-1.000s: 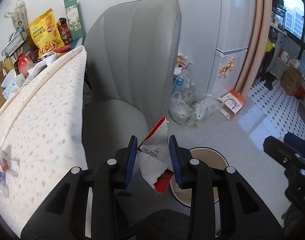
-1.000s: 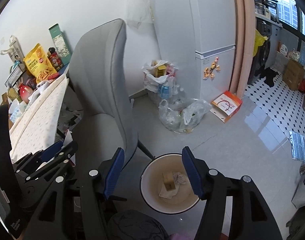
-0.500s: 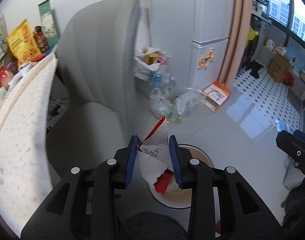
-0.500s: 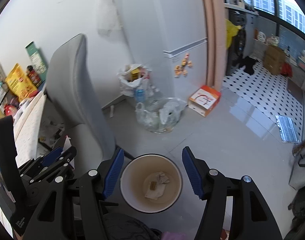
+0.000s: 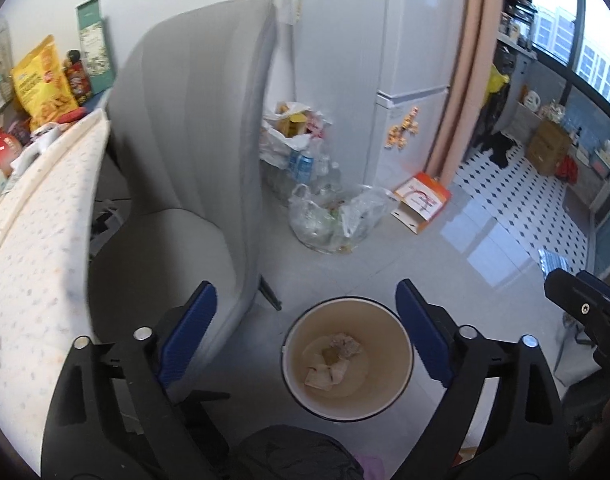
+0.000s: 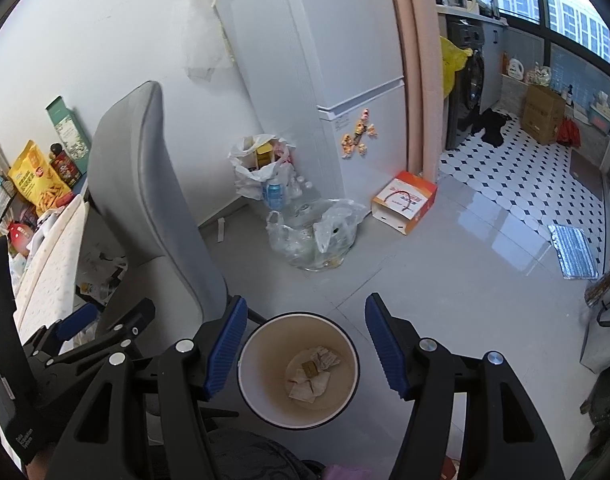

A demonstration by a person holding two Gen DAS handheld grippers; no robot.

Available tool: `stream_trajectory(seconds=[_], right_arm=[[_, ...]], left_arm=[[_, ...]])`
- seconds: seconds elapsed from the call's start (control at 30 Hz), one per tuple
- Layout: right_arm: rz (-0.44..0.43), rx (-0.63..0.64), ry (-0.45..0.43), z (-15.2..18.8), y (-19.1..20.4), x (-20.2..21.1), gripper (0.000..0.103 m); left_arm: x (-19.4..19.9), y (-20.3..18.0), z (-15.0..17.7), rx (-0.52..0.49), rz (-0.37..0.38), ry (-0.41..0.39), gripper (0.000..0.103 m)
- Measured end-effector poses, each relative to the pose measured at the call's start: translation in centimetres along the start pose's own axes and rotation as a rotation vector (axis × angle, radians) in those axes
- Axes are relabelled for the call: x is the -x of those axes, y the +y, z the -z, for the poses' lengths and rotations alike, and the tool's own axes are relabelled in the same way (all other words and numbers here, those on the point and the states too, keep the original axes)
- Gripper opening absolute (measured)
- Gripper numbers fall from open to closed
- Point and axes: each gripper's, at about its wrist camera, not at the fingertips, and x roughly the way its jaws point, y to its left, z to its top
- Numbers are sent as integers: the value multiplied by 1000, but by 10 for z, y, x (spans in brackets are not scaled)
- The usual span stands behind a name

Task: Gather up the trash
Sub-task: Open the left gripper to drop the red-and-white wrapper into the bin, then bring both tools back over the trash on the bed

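Left gripper (image 5: pixel 306 312) has just opened wide, empty, over the trash bin (image 5: pixel 347 360); crumpled scraps (image 5: pixel 332 364) lie inside. Right gripper (image 6: pixel 306 344) hangs open, empty; grey chair (image 5: pixel 193 152) at ten o'clock.

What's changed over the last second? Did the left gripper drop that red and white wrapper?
Yes. The left gripper, which was clamped on the torn red-and-white wrapper, has just opened its jaws wide and nothing is between them now. Both views swung from the grey chair to above the bin. I can't make out the wrapper among the scraps inside. The right gripper stayed open and empty.
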Motion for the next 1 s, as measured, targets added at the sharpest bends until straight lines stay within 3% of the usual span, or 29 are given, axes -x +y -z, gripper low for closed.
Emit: stream_trajectory(seconds=[0.3,0.6,1.0], right_arm=[[-47,61,-43,1,39,24,85],[-91,155,-73,17,102,57,94],[-153,309,-109,46,195,100,95]], left_arm=[[41,50,8,91,-59,-47,96],[88,119,32,200,-114,-109,97],[151,204,69,331,-195,-190,97]])
